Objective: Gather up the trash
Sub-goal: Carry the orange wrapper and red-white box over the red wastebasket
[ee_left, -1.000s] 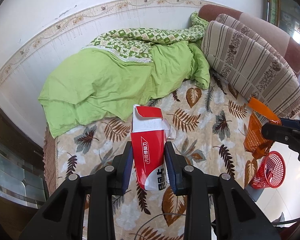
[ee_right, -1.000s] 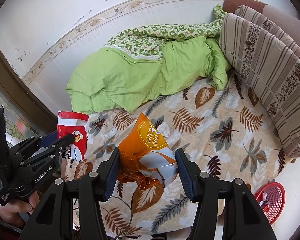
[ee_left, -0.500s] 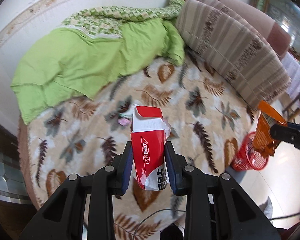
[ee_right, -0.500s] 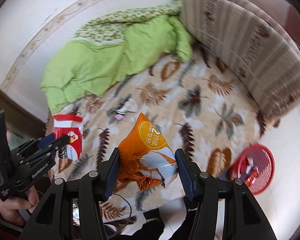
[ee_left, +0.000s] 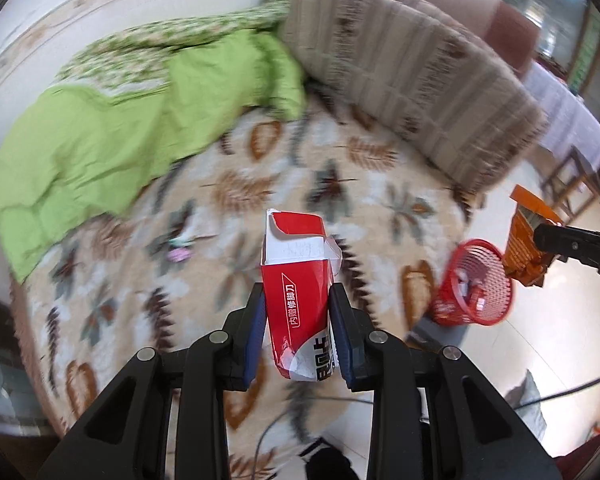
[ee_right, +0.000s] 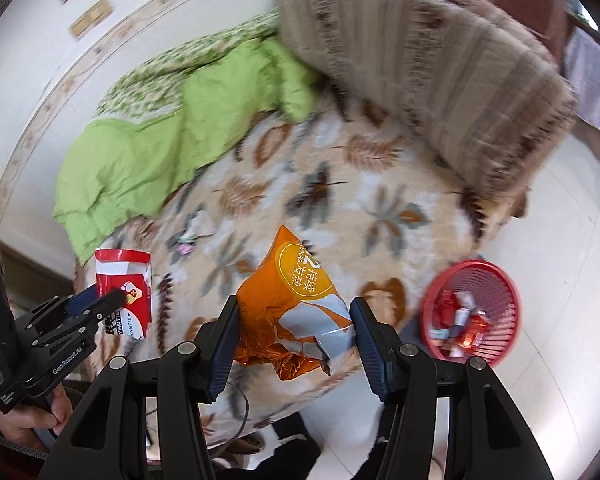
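Covering most of both views, the bed (ee_left: 340, 168) with its leaf-pattern blanket is blurred, so small details on it are hard to read. A green quilt (ee_left: 112, 136) lies bunched at the far left, and a striped cushion (ee_left: 412, 72) leans at the far right, its upper edge cut off in the right wrist view. On the floor, just beside the near right corner of the bed, stands a red basket (ee_right: 470, 314) with several wrappers inside; they are too smeared to name. A small pink scrap (ee_left: 179, 255) lies on the blanket left of centre, and I cannot tell what it is.

The left gripper (ee_left: 298, 332) is closed narrow on a red and white box (ee_left: 296, 280), held upright above the near edge of the bed, its torn top flap open. The right gripper (ee_right: 294, 340) stands wider, its pads pressing both sides of a crumpled orange bag (ee_right: 296, 308), to the left of the basket. At the lower left, a hand (ee_right: 28, 424) grips the handle of the left gripper, partly cut off.
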### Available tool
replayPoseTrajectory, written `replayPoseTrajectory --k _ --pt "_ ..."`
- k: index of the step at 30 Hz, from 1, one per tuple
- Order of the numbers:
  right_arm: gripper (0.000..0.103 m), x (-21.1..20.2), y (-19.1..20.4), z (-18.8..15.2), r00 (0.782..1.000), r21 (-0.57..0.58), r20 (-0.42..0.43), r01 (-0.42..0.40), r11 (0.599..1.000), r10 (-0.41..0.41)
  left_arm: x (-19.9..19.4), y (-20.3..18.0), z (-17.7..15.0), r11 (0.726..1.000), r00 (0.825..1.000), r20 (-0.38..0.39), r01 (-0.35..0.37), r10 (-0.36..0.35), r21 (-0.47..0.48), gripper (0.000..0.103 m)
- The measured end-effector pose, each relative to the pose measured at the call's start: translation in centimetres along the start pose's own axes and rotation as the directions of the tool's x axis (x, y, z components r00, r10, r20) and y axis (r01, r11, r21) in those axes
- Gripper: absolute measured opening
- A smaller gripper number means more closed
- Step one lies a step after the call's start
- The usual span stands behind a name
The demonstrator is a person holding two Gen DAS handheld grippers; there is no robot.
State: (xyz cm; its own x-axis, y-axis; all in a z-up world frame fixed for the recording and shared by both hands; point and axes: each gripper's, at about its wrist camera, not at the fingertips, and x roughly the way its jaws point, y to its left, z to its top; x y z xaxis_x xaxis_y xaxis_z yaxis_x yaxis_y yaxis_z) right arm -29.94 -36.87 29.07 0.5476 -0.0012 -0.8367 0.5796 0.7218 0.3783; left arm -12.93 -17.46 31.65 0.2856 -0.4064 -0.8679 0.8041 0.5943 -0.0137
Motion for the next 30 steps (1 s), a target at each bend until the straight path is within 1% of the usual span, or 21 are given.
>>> replayPoseTrajectory --k 3,4,6,10,13,17,22,25,30 --pt "0.058 -1.0 -4.5 -0.8 0.999 0.07 -0.002 0.039 0.997 -0.039 1.2 -4.5 0.5 0.997 0.998 -0.01 0.055 -0.054 0.063 0.03" --pt "0.058 -1.4 -5.7 -1.1 0.999 0.09 -0.002 0.049 0.995 -0.049 1.7 -6.4 0.6 0.993 0.997 -0.017 0.08 -0.078 0.085 0.03" --pt "0.058 -2.3 -8.7 -1.8 0.997 0.141 0.0 0.075 0.987 -0.076 2.4 -8.9 0.8 0.986 0.993 -0.028 0.119 -0.117 0.113 0.03" --pt "0.058 -3.9 -13.3 -2.9 0.993 0.218 0.005 0.112 0.97 -0.115 4.1 -14.5 1.0 0.963 0.979 -0.063 0.201 -0.192 0.179 0.03" --pt "0.058 -4.6 -16.2 -4.0 0.991 0.276 0.0 0.129 0.952 -0.134 5.1 -17.7 0.9 0.945 0.973 -0.086 0.231 -0.216 0.231 0.03" --pt "0.058 -4.6 -18.8 -5.5 0.991 0.338 -0.015 0.128 0.932 -0.13 6.2 -20.3 0.6 0.926 0.962 -0.116 0.27 -0.247 0.266 0.03" --pt "0.058 -3.3 -21.3 -6.7 0.993 0.404 -0.041 0.122 0.907 -0.115 8.2 -23.1 0.2 0.91 0.953 -0.148 0.298 -0.265 0.289 0.03" --pt "0.058 -2.9 -22.1 -6.6 0.992 0.406 -0.04 0.123 0.906 -0.117 9.1 -24.2 0.2 0.901 0.945 -0.162 0.321 -0.284 0.293 0.03" --pt "0.058 -1.6 -22.9 -5.4 0.991 0.392 -0.025 0.127 0.911 -0.128 10.7 -25.9 0.5 0.892 0.941 -0.173 0.332 -0.291 0.307 0.031"
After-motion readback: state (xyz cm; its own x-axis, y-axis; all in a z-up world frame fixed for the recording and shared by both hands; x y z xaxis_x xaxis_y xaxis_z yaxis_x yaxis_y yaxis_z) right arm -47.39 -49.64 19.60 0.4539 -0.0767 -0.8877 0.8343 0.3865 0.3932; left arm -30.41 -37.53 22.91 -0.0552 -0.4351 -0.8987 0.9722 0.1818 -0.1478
